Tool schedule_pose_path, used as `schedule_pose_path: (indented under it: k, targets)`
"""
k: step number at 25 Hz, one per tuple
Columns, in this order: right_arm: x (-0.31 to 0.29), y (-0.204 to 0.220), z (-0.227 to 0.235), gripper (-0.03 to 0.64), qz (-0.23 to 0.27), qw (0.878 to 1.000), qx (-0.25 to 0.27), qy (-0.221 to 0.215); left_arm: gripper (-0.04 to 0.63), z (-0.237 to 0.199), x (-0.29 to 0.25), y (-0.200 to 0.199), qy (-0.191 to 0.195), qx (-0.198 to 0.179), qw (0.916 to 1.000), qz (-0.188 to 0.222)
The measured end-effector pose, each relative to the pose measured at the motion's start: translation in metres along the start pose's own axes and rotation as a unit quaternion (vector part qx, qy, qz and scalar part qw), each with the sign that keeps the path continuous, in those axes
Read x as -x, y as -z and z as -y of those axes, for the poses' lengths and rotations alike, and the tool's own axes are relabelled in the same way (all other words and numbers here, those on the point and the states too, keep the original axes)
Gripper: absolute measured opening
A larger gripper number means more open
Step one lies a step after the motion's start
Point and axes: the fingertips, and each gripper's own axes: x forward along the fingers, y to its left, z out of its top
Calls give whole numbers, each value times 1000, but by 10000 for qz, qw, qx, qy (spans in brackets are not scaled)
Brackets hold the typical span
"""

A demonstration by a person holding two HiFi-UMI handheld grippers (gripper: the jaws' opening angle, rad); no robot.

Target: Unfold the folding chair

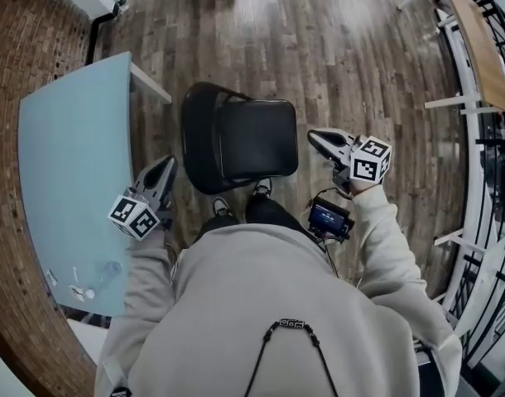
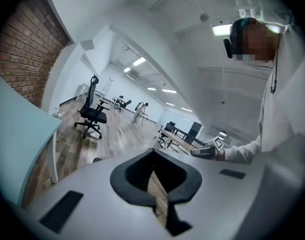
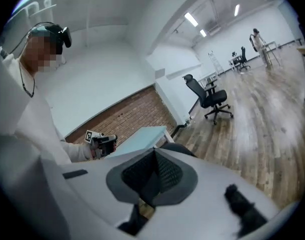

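1. Standing opened out on the wood floor (image 1: 352, 64), the black folding chair (image 1: 240, 139) sat just in front of the person, nr a pale-blue table (image 1: 70, 164).
2. Left gripper (image 1: 167, 163) & right gripper (image 1: 313, 136) flanked it, jaws pressed together, both empty.

The person holds both arms bent in front of the body, a gripper in each hand. The left gripper (image 1: 165, 166) sits out to the left, its marker cube (image 1: 134, 215) nearest the body; its jaws are pressed together with nothing between them. The right gripper (image 1: 316, 137) sits out to the right, jaws likewise closed and empty. Both point forward and slightly downward. Light sleeves (image 1: 383, 238) cover the forearms.
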Motion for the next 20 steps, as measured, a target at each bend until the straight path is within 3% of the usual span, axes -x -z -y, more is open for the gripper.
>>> schedule_pose_path:
  k: [5,10,16,20]
  targets:
    - [13,-70,-121,8,960,9942,459,121,9,4,51,-21,303,-98,9992,258]
    - [-13,-102,-218,8,1748,9811,825,-112,9,-6,104,-41,626,-80,9951,762]
    - [-19,-140,-271,6,2186,9709,939,-265,9,27,130,-79,982,-453,9886,1045]
    - [-25,-146,-279,6,2091,9718,1041,-332,9,47,133,-83,1093,-602,9868,1032]
